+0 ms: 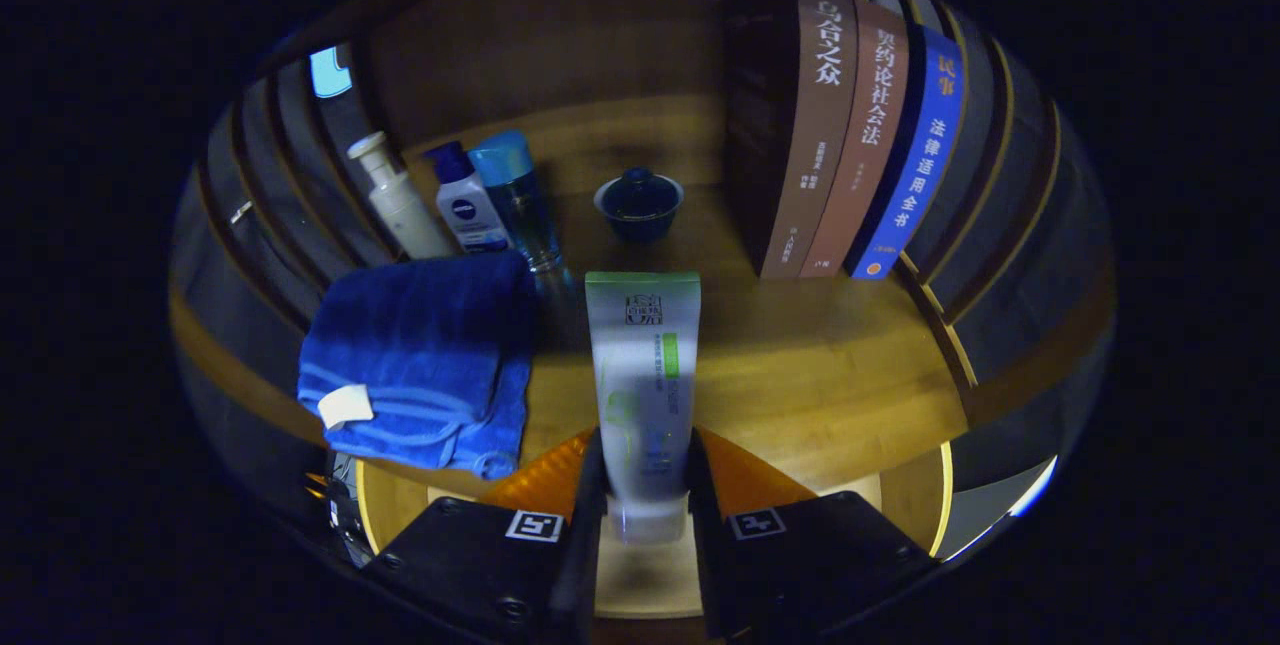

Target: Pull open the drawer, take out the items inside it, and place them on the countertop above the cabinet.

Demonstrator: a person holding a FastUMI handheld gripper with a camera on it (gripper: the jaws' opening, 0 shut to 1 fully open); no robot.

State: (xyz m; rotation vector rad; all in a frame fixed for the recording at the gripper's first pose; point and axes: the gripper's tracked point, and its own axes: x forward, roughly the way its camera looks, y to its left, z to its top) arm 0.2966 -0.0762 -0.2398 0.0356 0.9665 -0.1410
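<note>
The gripper (645,485) pinches a tube (643,375) by its capped end, both fingers pressed against its sides, holding it over the wooden countertop (810,365). A blue towel (420,355) lies just left; bottles (460,200), a small bowl (638,205) and books (850,125) stand beyond

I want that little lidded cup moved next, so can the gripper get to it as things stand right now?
Probably not yet: the gripper is shut on the tube, so its jaws are occupied. Otherwise the way looks free, with bare countertop between the tube and the lidded cup beyond it.
</note>
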